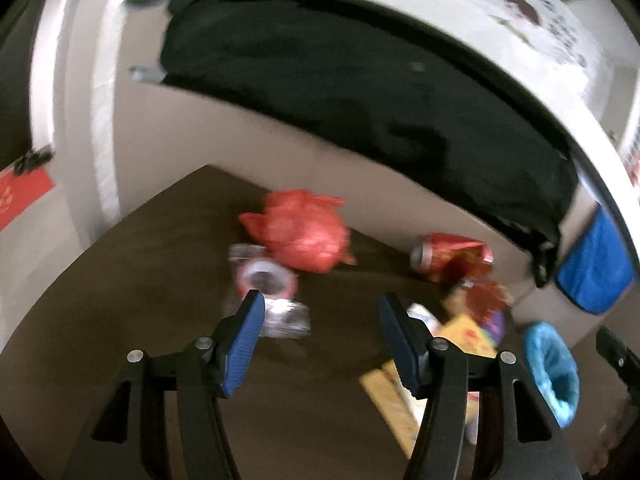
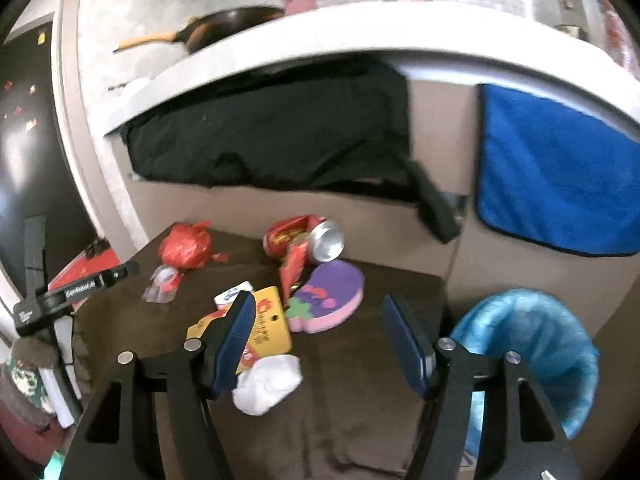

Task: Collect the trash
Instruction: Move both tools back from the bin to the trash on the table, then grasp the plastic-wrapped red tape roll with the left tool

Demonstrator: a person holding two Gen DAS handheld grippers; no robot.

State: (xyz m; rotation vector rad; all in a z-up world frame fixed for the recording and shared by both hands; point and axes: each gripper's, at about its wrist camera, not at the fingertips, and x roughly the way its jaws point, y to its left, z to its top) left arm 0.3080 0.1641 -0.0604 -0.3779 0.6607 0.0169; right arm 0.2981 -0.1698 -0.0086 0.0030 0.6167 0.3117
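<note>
Trash lies on a brown table (image 2: 360, 380). A red plastic bag (image 1: 306, 234) (image 2: 186, 250) sits at the far left. A crumpled clear wrapper (image 1: 268, 296) (image 2: 164, 282) lies beside it. A red can (image 1: 440, 256) (image 2: 312, 238) lies on its side with a red wrapper. A yellow packet (image 2: 266, 328) (image 1: 464, 334), a purple and pink foam piece (image 2: 330, 296) and a white crumpled tissue (image 2: 268, 380) lie in the middle. My left gripper (image 1: 320, 336) is open and empty, just short of the clear wrapper. My right gripper (image 2: 320, 340) is open and empty above the tissue and packet.
A bin lined with a blue bag (image 2: 532, 344) (image 1: 554, 372) stands off the table's right edge. A black cloth (image 2: 272, 132) and a blue towel (image 2: 560, 172) hang from a white counter behind. The left gripper's body (image 2: 68, 292) shows at left in the right wrist view.
</note>
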